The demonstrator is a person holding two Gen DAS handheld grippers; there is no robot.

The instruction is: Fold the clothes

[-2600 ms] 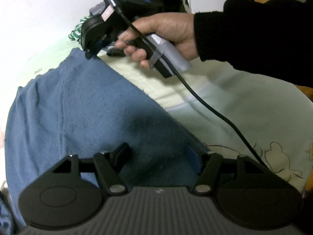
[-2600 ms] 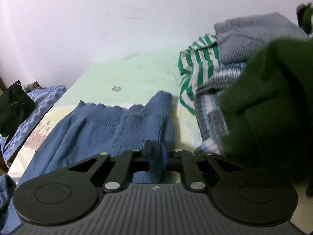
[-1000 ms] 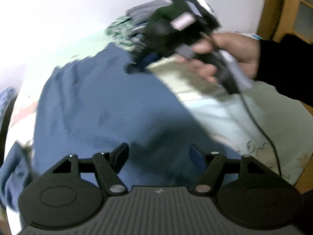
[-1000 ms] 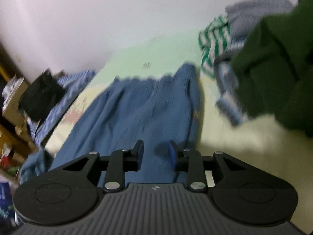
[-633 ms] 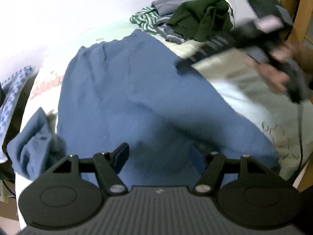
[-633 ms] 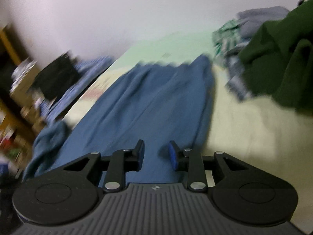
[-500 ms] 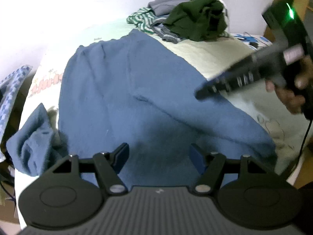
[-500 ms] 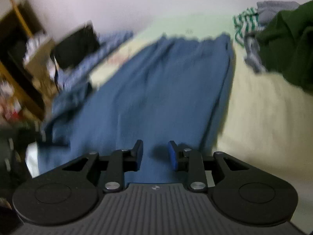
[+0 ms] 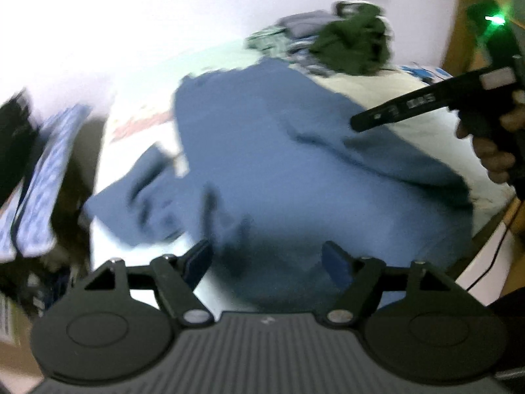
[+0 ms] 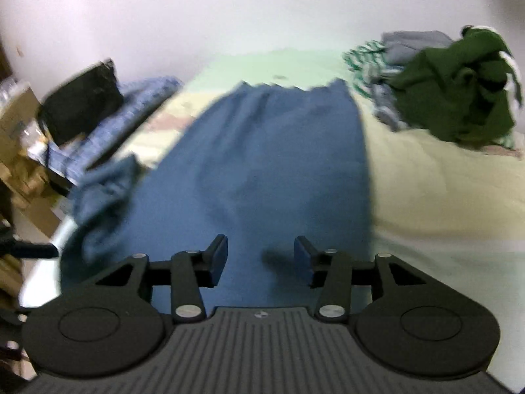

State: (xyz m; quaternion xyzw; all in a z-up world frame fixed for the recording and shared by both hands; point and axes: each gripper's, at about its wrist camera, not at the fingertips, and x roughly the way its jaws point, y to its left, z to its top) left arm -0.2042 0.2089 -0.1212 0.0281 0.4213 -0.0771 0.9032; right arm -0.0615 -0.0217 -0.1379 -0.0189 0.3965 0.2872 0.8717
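Note:
A blue knitted sweater [image 9: 279, 151] lies spread flat on the bed, its hem towards the wall. One sleeve [image 9: 144, 193] is bunched at the bed's left edge. My left gripper [image 9: 267, 262] hovers open over the near part of the sweater, holding nothing. My right gripper [image 10: 261, 257] is open too, above the sweater [image 10: 262, 164] near its right edge. In the left wrist view the right gripper [image 9: 357, 123] shows from the side, held by a hand [image 9: 492, 151], over the sweater's right side. Both views are blurred.
A pile of clothes with a dark green garment [image 10: 456, 98] and a green-striped one [image 10: 364, 59] sits at the far right of the bed. The pale sheet [image 10: 443, 197] is bare to the right. A black bag [image 10: 82, 101] and a blue checked cloth [image 10: 108, 134] lie off the bed's left edge.
The right gripper let go of the sweater's hem corner, opened and drew back towards the near end. Both views pulled back and swung left. The left gripper stayed open.

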